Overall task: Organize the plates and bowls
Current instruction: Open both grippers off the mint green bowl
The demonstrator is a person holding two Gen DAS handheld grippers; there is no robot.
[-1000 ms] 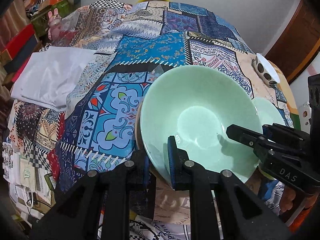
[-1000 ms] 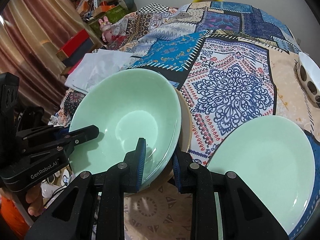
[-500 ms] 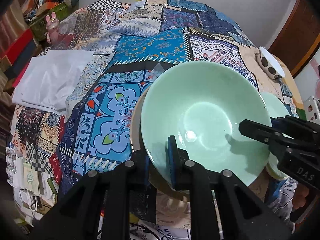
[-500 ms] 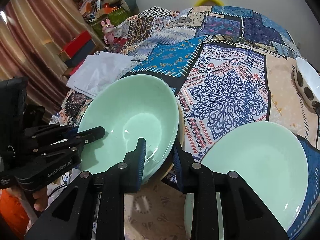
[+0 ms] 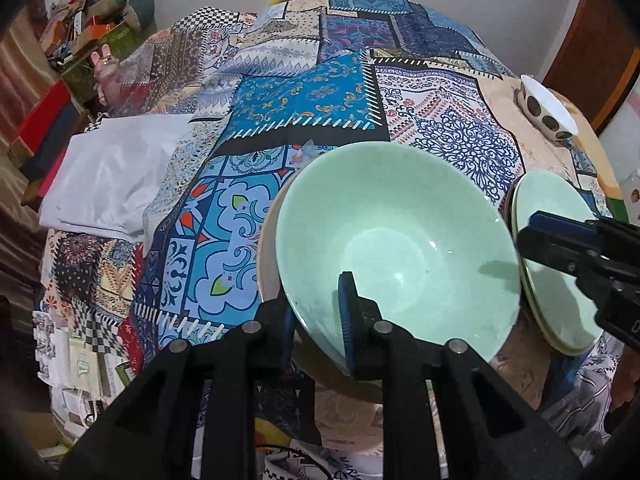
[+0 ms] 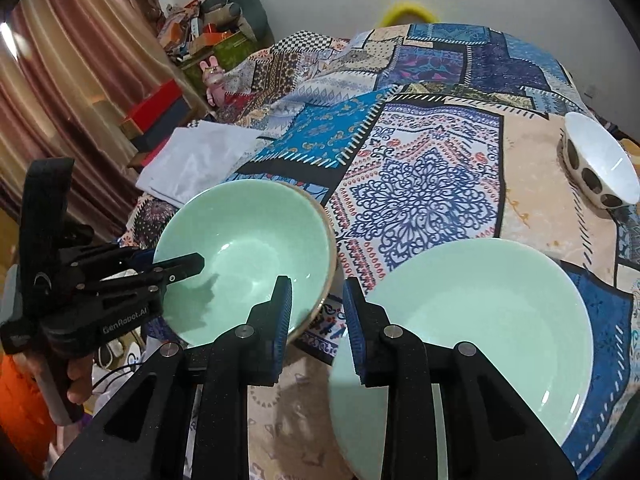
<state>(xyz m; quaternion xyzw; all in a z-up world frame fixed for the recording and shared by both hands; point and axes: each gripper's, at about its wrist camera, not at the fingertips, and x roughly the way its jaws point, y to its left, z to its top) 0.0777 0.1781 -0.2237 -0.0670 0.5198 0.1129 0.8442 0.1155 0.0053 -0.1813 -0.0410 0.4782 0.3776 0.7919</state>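
Since a second ago our right gripper (image 6: 316,312) has let go of the green bowl's (image 5: 396,236) rim and backed off to its right; its jaws now stand apart with nothing between them, the bowl edge just left of the left finger and the green plate (image 6: 480,312) right under and beyond the right one. Our left gripper (image 5: 316,320) hasn't budged; it's clamped on the bowl's near rim, one finger inside, one outside; the bowl sits nested in a tan-rimmed bowl (image 6: 330,248) on the patchwork cloth (image 5: 304,96). Further out, well off to the right, there's a white spotted bowl (image 6: 598,172); off to the left, a folded white sheet (image 5: 108,172).
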